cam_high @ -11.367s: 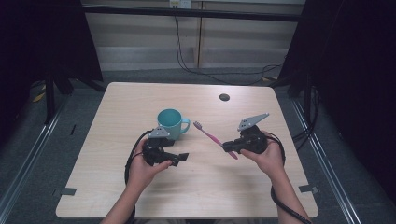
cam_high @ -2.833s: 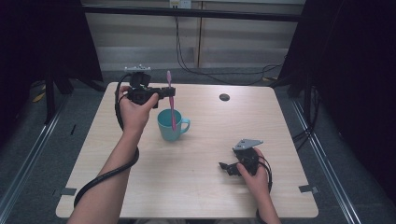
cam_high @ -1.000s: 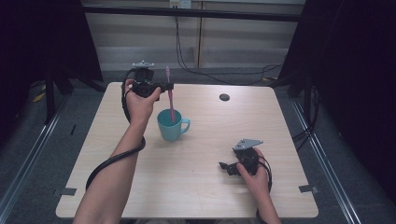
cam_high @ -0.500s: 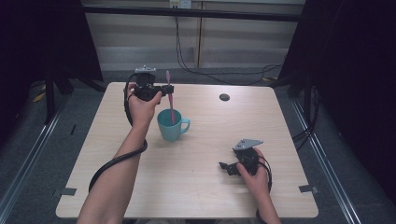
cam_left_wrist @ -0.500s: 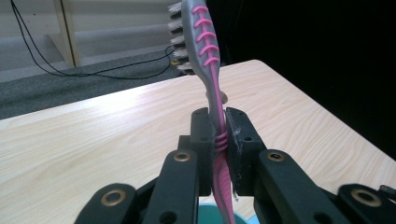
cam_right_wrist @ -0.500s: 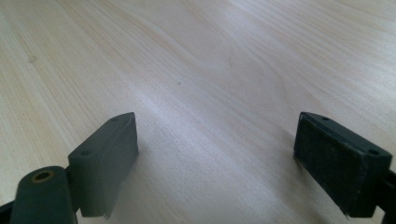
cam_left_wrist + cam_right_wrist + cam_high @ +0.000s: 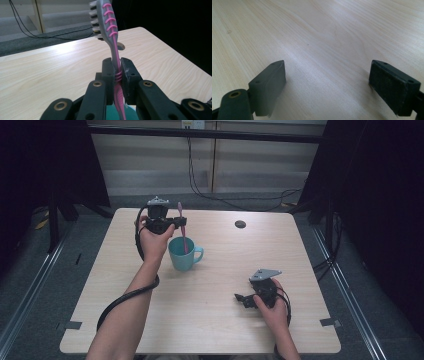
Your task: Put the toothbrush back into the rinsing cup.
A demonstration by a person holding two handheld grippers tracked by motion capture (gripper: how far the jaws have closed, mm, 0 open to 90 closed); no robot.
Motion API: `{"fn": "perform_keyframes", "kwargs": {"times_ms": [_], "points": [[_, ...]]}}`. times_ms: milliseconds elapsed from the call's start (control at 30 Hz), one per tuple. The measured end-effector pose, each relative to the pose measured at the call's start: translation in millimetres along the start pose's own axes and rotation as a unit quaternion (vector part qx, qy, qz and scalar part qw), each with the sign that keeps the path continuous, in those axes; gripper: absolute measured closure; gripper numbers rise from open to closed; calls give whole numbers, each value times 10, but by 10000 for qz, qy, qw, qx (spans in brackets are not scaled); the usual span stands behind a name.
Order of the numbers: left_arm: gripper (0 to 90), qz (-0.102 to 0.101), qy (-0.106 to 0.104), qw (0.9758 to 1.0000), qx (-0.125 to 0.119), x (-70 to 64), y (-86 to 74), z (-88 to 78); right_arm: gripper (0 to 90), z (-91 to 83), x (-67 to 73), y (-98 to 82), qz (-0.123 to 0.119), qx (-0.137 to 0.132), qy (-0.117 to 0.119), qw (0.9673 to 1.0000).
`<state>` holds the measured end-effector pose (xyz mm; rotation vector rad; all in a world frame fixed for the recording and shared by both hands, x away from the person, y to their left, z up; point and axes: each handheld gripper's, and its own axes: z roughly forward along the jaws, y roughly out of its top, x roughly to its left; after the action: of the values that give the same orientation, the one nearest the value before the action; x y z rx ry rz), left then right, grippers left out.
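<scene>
The left gripper (image 7: 176, 223) is held above the far left part of the table (image 7: 210, 320), its jaws clamped on the handle of a pink and grey toothbrush (image 7: 182, 227). In the left gripper view the same toothbrush (image 7: 113, 50) stands nearly upright between the two pads, bristle head at the top and bristles facing left, the ribbed part of the handle squeezed at the pad line. Below the jaws a patch of teal shows, the mug (image 7: 117, 113). In the high view the lower end of the toothbrush dips inside the rim of the teal mug (image 7: 182, 255), which stands upright on the table with its handle turned to the right. The left hand (image 7: 154, 242) is just behind and left of the mug.

The right gripper (image 7: 243, 298) rests low on the near right part of the table, well apart from the mug. Its jaws stand wide apart with nothing between them, bare wood (image 7: 324, 45) beneath.

A small dark round hole (image 7: 240, 224) sits near the far edge of the table.
</scene>
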<state>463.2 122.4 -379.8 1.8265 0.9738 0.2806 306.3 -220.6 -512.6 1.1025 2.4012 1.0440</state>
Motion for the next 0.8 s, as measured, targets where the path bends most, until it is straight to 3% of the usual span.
{"fn": "perform_keyframes", "kwargs": {"times_ms": [800], "points": [[818, -33, 43, 9998, 205, -30, -335, -42, 140, -1, 25, -1, -26, -9, 2, 10000]]}}
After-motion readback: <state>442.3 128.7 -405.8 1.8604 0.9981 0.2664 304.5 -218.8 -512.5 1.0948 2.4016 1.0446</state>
